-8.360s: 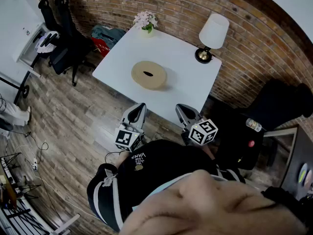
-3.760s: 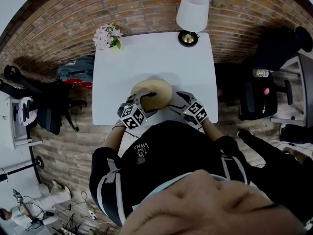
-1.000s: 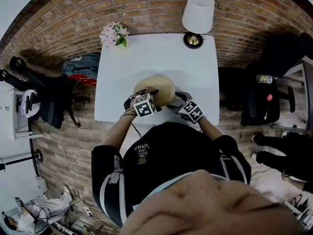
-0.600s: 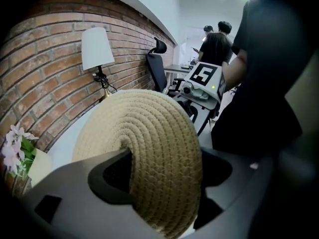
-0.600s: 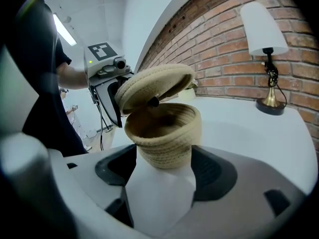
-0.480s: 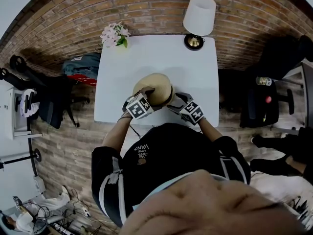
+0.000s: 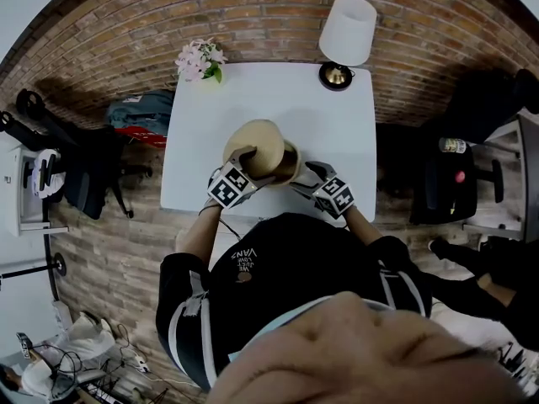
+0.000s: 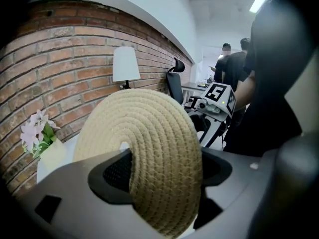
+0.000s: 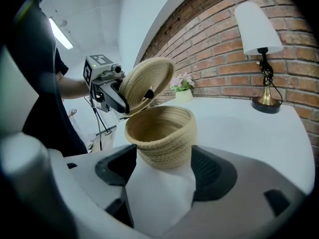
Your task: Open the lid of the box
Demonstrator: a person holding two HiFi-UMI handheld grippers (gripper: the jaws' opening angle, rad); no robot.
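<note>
A round woven box (image 7: pixel 285 165) stands on the white table (image 7: pixel 337 124) near its front edge. Its open body (image 9: pixel 162 131) sits between my right gripper's (image 9: pixel 164 171) jaws, which press on its sides. My left gripper (image 8: pixel 162 171) is shut on the rim of the woven lid (image 8: pixel 144 133), which has a hole at its middle. The lid (image 7: pixel 253 144) hangs tilted above the box's left side, clear of the rim. The left gripper (image 9: pixel 107 91) shows in the right gripper view with the lid (image 9: pixel 149 78) raised over the box.
A white lamp (image 7: pixel 347 32) stands at the table's back right corner and a vase of pink flowers (image 7: pixel 200 60) at the back left. A brick wall runs behind. Office chairs (image 7: pixel 84 175) stand left, a dark chair (image 7: pixel 442 183) right. People (image 8: pixel 229 63) stand farther off.
The left gripper has lifted the lid off the box and tilted it up to the left. The right gripper has stayed on the box body.
</note>
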